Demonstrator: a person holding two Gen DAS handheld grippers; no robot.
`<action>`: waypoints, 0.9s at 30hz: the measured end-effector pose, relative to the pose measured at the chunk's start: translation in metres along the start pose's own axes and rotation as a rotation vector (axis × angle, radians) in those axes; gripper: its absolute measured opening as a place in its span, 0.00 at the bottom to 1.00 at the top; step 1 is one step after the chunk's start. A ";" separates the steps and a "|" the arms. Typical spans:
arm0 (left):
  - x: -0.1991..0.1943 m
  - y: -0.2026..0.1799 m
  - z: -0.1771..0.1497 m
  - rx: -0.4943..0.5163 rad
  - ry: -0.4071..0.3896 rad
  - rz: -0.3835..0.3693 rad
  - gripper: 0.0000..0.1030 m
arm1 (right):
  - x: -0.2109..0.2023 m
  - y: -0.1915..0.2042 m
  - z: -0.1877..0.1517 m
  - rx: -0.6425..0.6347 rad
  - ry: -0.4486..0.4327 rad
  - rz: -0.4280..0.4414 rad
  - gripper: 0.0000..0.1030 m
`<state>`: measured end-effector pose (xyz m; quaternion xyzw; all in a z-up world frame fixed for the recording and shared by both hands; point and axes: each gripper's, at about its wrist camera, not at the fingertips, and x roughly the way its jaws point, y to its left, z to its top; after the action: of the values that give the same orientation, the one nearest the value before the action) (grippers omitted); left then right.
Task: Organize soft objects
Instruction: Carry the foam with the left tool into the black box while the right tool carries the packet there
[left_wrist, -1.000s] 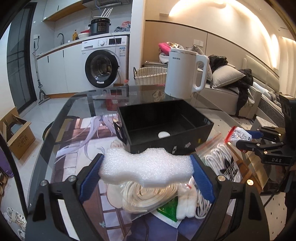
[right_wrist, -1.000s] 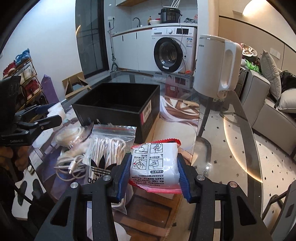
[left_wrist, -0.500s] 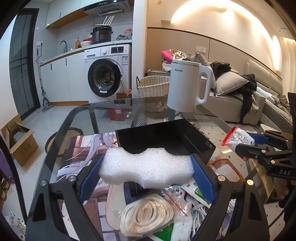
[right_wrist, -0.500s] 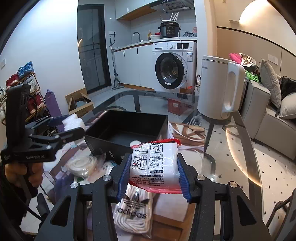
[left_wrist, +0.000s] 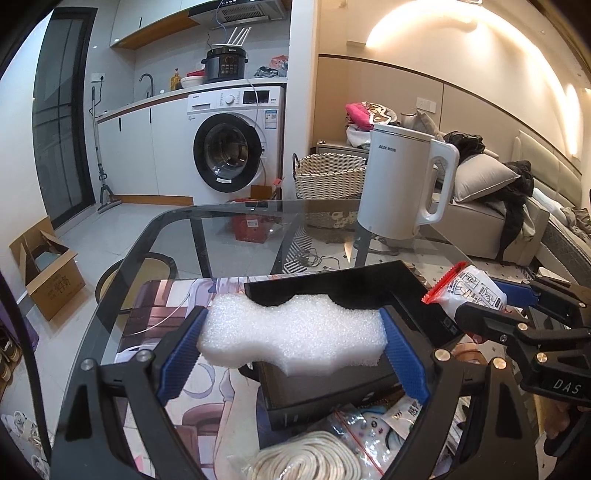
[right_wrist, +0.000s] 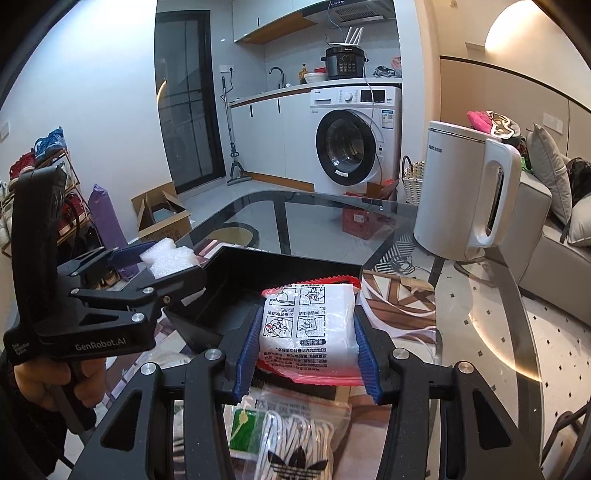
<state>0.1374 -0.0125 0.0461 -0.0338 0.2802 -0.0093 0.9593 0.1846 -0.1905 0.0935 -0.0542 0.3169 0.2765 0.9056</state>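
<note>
The white foam block (left_wrist: 291, 334) sits clamped between the left gripper (left_wrist: 291, 343) pads, over the near-left wall of the black box (left_wrist: 373, 288); the right gripper (right_wrist: 304, 332) is clamped on a white packet (right_wrist: 310, 325) printed with pictograms, red-edged, over the box's near-right corner; "AUX" marks the white kettle (left_wrist: 400, 184) beyond the box; "adidas" bag (right_wrist: 295, 446) lies nearer than the box; both grippers have risen and advanced over the box since earlier; bare glass table (right_wrist: 480, 332) lies right of it.
</note>
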 end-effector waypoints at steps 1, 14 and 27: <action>0.003 0.001 0.000 -0.001 0.003 0.004 0.88 | 0.003 0.000 0.001 0.001 0.003 -0.001 0.46; 0.035 0.004 0.003 -0.029 0.033 0.013 0.88 | 0.043 -0.002 0.012 0.008 0.001 0.016 0.49; 0.030 -0.002 -0.007 0.000 0.048 0.038 1.00 | 0.021 -0.007 0.006 -0.008 -0.033 -0.009 0.78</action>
<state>0.1594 -0.0164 0.0245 -0.0284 0.3040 0.0080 0.9522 0.2052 -0.1850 0.0850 -0.0548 0.3005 0.2747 0.9117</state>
